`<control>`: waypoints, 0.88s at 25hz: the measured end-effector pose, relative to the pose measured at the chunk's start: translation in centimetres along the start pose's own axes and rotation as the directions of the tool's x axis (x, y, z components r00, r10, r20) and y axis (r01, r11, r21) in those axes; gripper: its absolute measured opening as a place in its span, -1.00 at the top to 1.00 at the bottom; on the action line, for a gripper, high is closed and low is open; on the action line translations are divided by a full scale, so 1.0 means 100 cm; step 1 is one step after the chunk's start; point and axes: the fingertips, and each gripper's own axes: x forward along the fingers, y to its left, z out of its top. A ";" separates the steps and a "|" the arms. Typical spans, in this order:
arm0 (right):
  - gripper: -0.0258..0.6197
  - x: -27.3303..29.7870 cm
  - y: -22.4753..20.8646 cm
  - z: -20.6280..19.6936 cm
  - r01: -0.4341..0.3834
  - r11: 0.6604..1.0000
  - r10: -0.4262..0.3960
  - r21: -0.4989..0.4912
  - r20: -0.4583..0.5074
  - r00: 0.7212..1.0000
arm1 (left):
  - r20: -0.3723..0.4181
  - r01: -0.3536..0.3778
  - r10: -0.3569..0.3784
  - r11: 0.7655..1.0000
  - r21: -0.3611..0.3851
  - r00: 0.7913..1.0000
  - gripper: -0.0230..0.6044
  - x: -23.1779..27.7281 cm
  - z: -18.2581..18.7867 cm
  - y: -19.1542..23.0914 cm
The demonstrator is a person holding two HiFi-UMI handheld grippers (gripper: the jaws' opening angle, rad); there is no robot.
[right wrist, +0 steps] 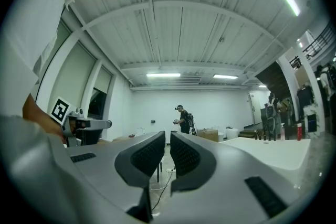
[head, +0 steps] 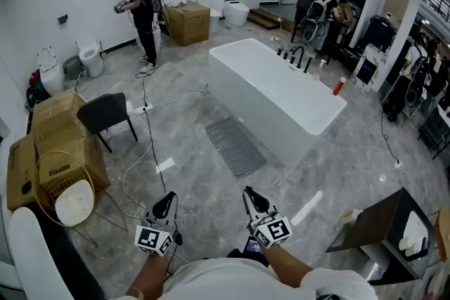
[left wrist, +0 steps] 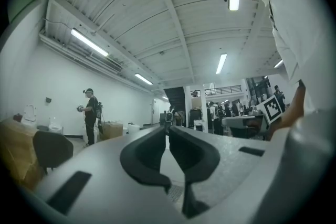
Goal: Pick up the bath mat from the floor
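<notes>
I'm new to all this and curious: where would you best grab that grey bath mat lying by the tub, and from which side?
Probably a corner of its near short edge, coming down from the open-floor side. The bath mat lies flat along the bathtub, so only an edge can be pinched, and the bathtub crowds its other long side.

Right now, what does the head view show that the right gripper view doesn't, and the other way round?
Only the head view: the grey bath mat lying flat on the floor beside the white bathtub. Only the right gripper view: the ceiling lights, and the right hand-held gripper's jaws up close, shut and empty. Both: the bathtub and a person standing across the room.
</notes>
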 end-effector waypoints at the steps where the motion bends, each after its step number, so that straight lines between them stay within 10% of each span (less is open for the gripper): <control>1: 0.78 0.002 0.003 -0.001 0.002 1.000 -0.002 0.001 0.001 1.000 | -0.004 0.001 -0.001 1.000 -0.003 1.000 0.85 -0.001 -0.002 0.003; 22: 0.41 0.170 -0.112 -0.043 0.012 0.997 -0.013 0.082 0.018 1.000 | -0.060 -0.028 0.026 0.999 -0.027 0.998 0.48 0.146 -0.022 0.117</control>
